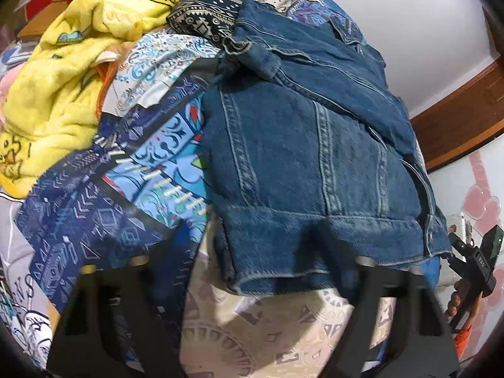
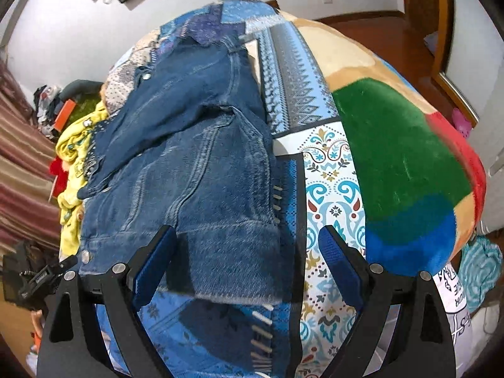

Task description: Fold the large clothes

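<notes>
A blue denim jacket (image 1: 302, 145) lies partly folded, back side up, on a patterned bedspread (image 1: 94, 220). One side and sleeve are folded over its top. In the right wrist view the jacket (image 2: 201, 173) lies ahead and left. My left gripper (image 1: 239, 252) is open, its jaws standing wide on either side of the jacket's hem. My right gripper (image 2: 249, 245) is open and empty, its blue-padded fingers (image 2: 343, 271) spread just over the hem corner. The right gripper also shows at the right edge of the left wrist view (image 1: 472, 264).
A yellow fleece garment (image 1: 63, 94) and a black patterned cloth (image 1: 204, 15) are piled beyond the jacket. A green, red and blue plush blanket (image 2: 403, 163) lies to the right. A wooden door (image 2: 441, 31) and floor lie past the bed.
</notes>
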`<state>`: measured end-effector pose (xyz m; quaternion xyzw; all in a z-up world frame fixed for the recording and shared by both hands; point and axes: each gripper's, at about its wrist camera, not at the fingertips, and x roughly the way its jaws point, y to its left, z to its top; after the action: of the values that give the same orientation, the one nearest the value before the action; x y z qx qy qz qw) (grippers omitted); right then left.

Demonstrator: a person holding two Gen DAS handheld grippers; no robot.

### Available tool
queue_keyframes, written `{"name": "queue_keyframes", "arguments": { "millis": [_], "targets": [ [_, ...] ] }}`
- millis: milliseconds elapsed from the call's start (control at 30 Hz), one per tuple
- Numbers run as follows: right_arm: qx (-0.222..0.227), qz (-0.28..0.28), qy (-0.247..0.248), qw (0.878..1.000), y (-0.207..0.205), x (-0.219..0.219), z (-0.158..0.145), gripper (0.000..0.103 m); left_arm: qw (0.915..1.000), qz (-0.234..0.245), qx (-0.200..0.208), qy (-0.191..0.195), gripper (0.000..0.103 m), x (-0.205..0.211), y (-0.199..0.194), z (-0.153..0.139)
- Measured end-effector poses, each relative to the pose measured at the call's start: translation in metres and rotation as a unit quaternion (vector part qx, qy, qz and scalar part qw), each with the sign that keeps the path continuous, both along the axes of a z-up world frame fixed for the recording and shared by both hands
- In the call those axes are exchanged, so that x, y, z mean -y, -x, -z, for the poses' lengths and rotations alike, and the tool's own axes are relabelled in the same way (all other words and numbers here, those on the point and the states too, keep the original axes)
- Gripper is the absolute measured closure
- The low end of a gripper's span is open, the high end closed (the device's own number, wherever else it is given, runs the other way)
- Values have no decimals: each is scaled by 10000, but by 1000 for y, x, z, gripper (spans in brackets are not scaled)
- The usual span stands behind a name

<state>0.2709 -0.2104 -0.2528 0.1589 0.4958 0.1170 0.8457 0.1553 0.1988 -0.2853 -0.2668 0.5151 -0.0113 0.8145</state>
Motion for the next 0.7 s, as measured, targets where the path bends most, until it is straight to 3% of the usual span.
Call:
{"name": "queue_keyframes", "arguments": {
  "millis": [133, 200, 233, 433, 567, 700],
  "targets": [
    [67, -97, -68, 9999, 5, -2, 6, 17, 9978, 126, 253, -596, 58, 10, 7, -9],
    [65, 0, -370, 9993, 6, 2, 14, 33, 9963, 149, 340, -777, 68, 13, 10, -13],
    [36, 50, -454, 9989, 6, 2, 18, 34, 9959, 144, 386, -806, 74, 14, 12, -15],
    [199, 6, -434, 9989, 8, -5, 10, 63, 9954, 17, 662, -698, 83, 13, 19, -31],
    [424, -116, -313, 9985, 6, -11, -7, 90, 9929, 19, 950, -710, 85, 9, 8, -52],
    [662, -368, -249, 9968, -10, -19, -24, 91, 9886, -13, 1306, -751, 85, 1, -12, -78]
  ]
}}
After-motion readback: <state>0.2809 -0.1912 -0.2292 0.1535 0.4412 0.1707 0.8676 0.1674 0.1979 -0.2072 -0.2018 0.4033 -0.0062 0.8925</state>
